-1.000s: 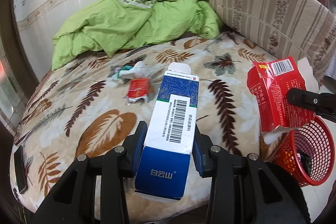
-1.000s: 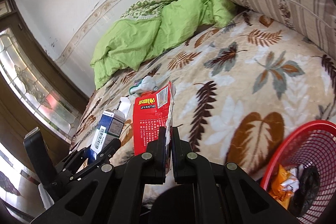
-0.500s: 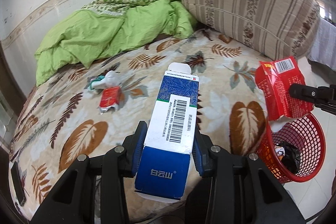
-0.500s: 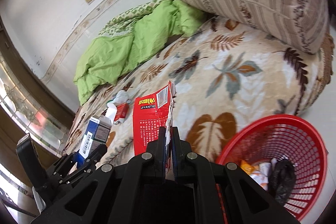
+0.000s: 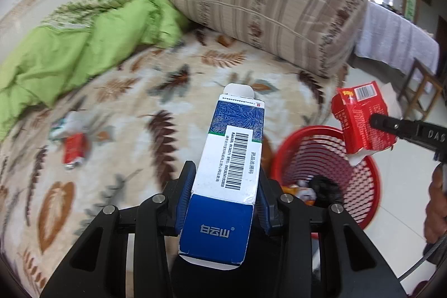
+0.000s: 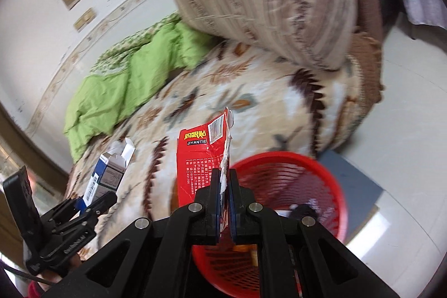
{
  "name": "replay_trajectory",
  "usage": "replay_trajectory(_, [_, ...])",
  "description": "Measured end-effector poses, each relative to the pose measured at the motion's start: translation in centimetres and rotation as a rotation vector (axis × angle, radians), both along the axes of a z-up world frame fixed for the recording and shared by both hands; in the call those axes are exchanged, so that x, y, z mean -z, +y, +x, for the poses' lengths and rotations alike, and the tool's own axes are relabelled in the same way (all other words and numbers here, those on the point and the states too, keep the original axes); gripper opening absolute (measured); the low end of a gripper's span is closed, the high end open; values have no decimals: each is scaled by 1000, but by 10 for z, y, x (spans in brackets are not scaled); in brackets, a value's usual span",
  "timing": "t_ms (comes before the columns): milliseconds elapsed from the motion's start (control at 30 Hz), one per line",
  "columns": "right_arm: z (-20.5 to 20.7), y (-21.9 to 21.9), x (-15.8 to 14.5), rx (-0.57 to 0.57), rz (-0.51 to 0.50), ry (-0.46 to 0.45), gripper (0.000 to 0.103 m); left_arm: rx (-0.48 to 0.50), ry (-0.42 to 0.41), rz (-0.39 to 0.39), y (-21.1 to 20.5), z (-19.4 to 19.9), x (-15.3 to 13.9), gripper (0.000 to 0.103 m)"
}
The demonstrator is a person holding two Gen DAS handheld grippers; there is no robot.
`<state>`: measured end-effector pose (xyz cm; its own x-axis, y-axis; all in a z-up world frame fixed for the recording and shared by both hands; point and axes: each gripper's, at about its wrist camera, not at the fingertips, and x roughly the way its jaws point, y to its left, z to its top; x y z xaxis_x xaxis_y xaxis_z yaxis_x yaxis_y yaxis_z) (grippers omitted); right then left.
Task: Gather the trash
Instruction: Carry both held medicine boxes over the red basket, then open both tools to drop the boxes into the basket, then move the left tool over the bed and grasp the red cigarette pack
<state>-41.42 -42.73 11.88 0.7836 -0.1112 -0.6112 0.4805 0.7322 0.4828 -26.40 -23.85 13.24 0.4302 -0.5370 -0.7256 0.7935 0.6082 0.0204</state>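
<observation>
My left gripper (image 5: 225, 180) is shut on a blue-and-white carton (image 5: 232, 158) with a barcode, held over the bed's edge just left of the red mesh basket (image 5: 363, 203). My right gripper (image 6: 223, 186) is shut on a torn, flattened red box (image 6: 201, 158), which hangs above the basket (image 6: 307, 186). In the left wrist view the red box (image 5: 360, 119) and right gripper (image 5: 375, 121) hover over the basket's far rim. The right wrist view shows the carton (image 6: 107, 175) in the left gripper (image 6: 90, 201) at lower left. A small red packet (image 5: 74, 148) and crumpled white wrapper (image 5: 65, 123) lie on the bed.
The leaf-patterned blanket (image 5: 125, 108) covers the bed, with a green quilt (image 5: 69, 55) bunched at the back and a striped cushion (image 5: 265, 2) at the right. The basket holds dark and orange trash. Tiled floor (image 6: 405, 102) lies beyond, and a wooden stool (image 5: 419, 91) stands far right.
Both grippers have swung to the right with their boxes, from over the bed toward the red basket. The basket now sits much nearer the middle of both views.
</observation>
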Motion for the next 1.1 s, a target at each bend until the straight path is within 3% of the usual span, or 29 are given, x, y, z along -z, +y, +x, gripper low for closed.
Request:
replay_trajectory(167, [-23,-20,9,64,6,40,5,104,77,9,-33,-17,5,39])
replay_trajectory(333, [-33,-27,18,84,25,72,6,192,99,42,-59,-35,16,40])
replay_trajectory(400, [-33,-29,25,78,42,95,7,209,112,56,-66,-39,21,56])
replay_trajectory(433, [-32,-28,28,83,45,108,12,205,114,52,-66,-40,22,62])
replay_trajectory(533, [-35,-31,33,107,68,116,33,199,112,41,-58,-36,20,62])
replay_trajectory(733, [-23,-26,21,92,39,91,35,102,115,-7,-29,-5,8,62])
replay_trajectory(967, [46,12,-1,-85,18,48,35,-65,85,-28,25,44,0,62])
replay_trajectory(1033, [70,28,-5,-145,11,36,45,-127,88,-32,46,62,1,63])
replay_trajectory(1100, [94,48,-9,-199,-7,27,48,-186,95,-34,65,78,3,63])
